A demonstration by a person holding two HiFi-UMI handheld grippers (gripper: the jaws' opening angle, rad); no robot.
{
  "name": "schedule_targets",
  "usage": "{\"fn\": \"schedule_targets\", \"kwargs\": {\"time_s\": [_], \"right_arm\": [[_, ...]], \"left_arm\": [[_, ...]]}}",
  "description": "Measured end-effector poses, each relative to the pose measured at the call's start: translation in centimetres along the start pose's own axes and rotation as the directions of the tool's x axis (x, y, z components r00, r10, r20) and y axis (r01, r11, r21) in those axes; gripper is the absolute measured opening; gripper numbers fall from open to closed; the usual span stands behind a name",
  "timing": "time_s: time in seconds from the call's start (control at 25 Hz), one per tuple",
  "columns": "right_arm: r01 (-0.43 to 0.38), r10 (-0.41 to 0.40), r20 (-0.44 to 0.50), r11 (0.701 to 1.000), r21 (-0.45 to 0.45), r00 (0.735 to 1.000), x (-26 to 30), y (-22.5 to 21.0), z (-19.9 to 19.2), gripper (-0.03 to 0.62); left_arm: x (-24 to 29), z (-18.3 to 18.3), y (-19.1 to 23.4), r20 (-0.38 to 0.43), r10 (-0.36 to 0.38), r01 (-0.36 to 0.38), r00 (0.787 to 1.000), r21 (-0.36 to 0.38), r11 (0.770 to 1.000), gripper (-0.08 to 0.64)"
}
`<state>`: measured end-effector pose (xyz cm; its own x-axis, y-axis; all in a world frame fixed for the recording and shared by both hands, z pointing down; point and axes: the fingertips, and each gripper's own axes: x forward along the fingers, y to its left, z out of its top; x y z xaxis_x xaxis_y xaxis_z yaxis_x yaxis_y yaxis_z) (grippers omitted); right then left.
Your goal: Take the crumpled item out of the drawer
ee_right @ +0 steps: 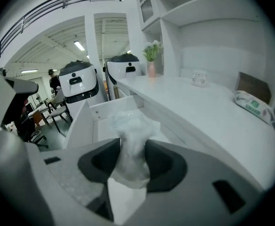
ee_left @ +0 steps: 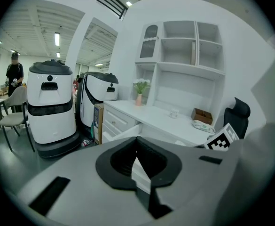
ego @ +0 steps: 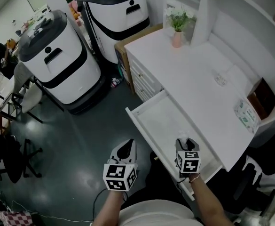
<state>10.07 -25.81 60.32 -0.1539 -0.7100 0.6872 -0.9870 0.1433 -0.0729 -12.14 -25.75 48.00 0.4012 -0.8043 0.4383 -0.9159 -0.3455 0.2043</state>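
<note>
"We see the white desk (ego: 193,74) with its drawer (ego: 149,121) pulled open. Where's our crumpled item (ee_right: 128,124)?"

"Over the drawer's near end, pinched between the jaws of our right gripper (ee_right: 132,149). Our left gripper (ee_left: 137,145) hangs beside it, jaws pressed together on nothing."

"How will it handle?"

"We judge it thin, light, soft film. We hold its bunched neck, since a loose pinch could let it slip."

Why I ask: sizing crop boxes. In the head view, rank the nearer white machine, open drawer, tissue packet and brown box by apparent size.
1. nearer white machine
2. open drawer
3. tissue packet and brown box: they look about alike, so not ranked against each other.
</note>
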Motion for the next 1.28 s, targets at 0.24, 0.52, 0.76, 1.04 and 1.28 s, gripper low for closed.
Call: {"fn": "schedule_targets", "kwargs": {"time_s": [0.24,0.52,0.76,1.04,1.28], "right_arm": [[-0.034,0.037,0.127,0.999,-0.025,0.991,-3.3,1.0,2.9,0.169],[-0.08,0.088,0.269,0.996,-0.041,0.959,-7.8,2.9,6.1,0.169],[-0.09,0.1,0.351,0.995,-0.046,0.931,-11.0,3.8,8.4,0.169],[-0.094,0.117,0.41,0.993,-0.077,0.904,-13.4,5.3,9.9,0.169],[-0.104,0.139,0.443,0.989,-0.104,0.886,-14.7,6.3,10.9,0.168]], "left_arm": [[-1.0,0.2,-0.8,0.023,0.0,-0.001,1.0,0.018,1.0,-0.008],[-2.3,0.3,-1.1,0.039,0.008,-0.01,0.999,0.034,0.999,-0.008],[-2.9,0.4,-1.7,0.053,0.004,-0.006,0.999,0.042,0.999,-0.008],[-3.4,0.5,-2.0,0.067,-0.002,-0.001,0.998,0.05,0.999,-0.008],[-4.0,0.9,-1.6,0.088,0.008,-0.012,0.996,0.046,0.999,-0.008]]}}
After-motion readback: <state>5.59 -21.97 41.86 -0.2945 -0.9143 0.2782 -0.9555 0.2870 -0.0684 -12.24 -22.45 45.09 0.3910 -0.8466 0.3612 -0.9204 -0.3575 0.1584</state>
